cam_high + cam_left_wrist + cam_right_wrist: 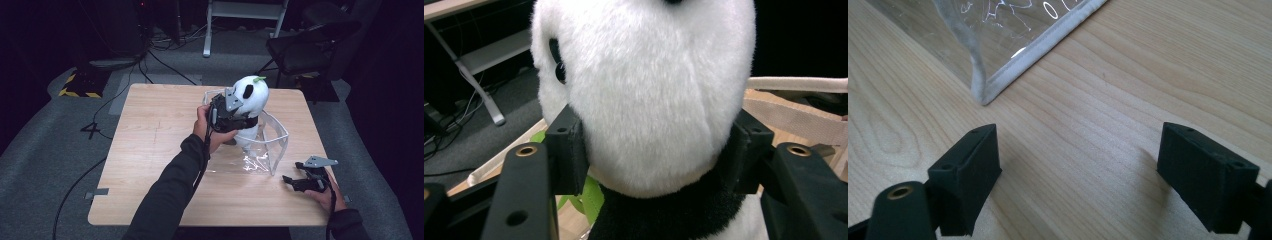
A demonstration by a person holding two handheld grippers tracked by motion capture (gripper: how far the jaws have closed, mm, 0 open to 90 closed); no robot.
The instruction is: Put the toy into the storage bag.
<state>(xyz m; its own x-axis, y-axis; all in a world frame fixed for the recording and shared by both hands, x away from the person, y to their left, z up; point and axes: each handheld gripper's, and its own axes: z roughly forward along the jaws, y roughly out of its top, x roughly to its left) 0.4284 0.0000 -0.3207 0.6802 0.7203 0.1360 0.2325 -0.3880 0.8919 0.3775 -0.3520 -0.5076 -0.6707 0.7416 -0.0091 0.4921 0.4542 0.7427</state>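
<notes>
1. High view, centre of frame: left tool [239, 117] clenched on plush panda [251, 95] at the neck, holding it upright in the mouth of clear plastic bag [260, 150] on bench [150, 150].
2. Left gripper view: pads [568, 150] pressed into white fur on both sides, just above the black collar; grip looks even, no slip evident.
3. Right tool [300, 181] at lower right of the high view, jaws spread, grasping nothing, resting low on the bench just beside the bag's white-trimmed corner [983, 92].
4. Likely step: seating or lifting the panda at the bag. Best done straight along the opening, with the rim steadied by the free tool to stop the bag collapsing or dragging.
5. Bag contents: panda's lower body partly inside; nothing else discernible through the plastic.
</notes>
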